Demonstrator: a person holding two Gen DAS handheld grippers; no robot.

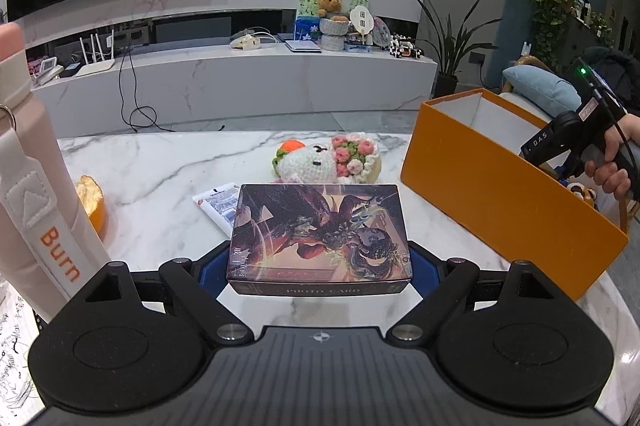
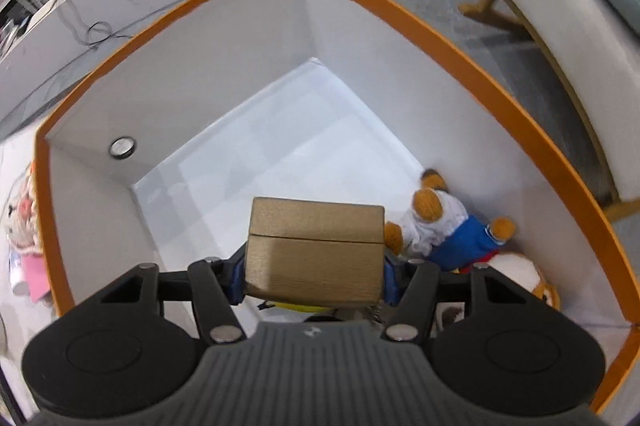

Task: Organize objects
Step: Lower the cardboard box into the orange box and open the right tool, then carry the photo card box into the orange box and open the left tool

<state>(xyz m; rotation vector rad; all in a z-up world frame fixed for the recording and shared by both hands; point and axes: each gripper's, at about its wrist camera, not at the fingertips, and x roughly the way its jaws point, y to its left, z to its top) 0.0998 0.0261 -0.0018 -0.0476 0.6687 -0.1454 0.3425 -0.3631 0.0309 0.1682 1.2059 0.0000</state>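
We've got the right gripper (image 2: 314, 272) clamped on a gold box (image 2: 314, 246) inside the orange bin (image 2: 500, 66), beside the plush bear (image 2: 436, 222); released tilted, it could land on the bear. Left gripper (image 1: 320, 266) grips the "PHOTO CARD" box (image 1: 320, 234) beside the bin. Further left, the bottle (image 1: 36, 186) strap reads "Burn".

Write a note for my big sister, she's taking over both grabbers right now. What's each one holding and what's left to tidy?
Left tool: shut on the photo card box, over the marble table.
Right tool: shut on the gold box, inside the orange bin, not yet let go.
Done: plush toy already lies in the bin.
Left: release the gold box, then bin the photo card box, crochet toy and small packet. The pink bottle may need sorting too.
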